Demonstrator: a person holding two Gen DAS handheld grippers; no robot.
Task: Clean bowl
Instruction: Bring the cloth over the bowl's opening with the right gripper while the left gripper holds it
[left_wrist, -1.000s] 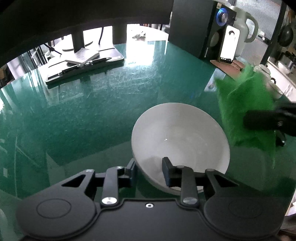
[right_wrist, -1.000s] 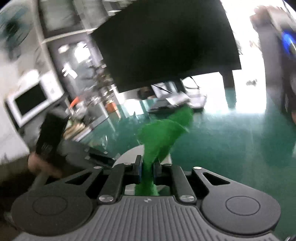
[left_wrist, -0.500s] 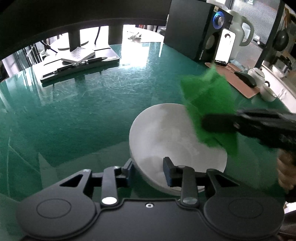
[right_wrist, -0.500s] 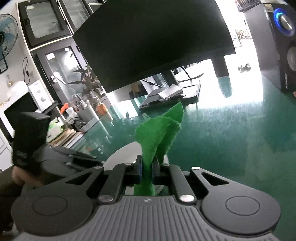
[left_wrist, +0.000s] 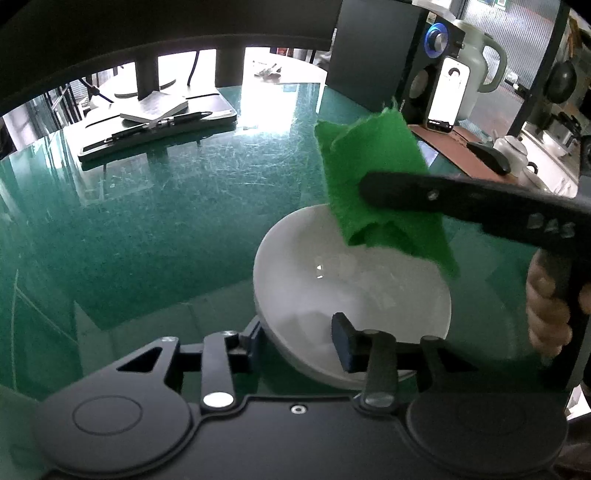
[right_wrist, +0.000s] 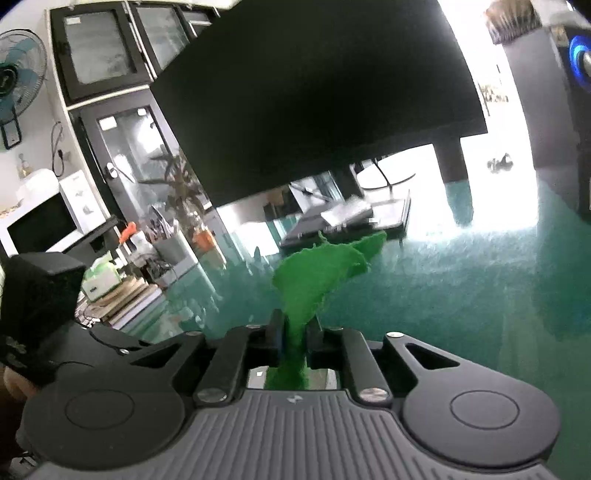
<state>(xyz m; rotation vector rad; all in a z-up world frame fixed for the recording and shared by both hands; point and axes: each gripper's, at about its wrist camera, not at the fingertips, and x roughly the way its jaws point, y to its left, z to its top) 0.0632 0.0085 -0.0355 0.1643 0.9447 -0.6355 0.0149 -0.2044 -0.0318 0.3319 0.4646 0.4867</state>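
On the green glass desk a white bowl sits near the front edge, its near rim caught between the fingers of the left gripper: one finger stands outside the wall, the other inside the bowl, pinching the rim. Above the bowl's far right side the right gripper holds a green cloth, its fingers pressed together on the fabric, which sticks up above them and hangs below toward the bowl's inside; whether the cloth touches the bowl cannot be told. From the right wrist view the cloth rises between the two fingers and flops forward. Farther back on the desk lie a black tray with pens and a notebook, beneath a dark monitor; a speaker, a phone and a pale kettle stand at the right.
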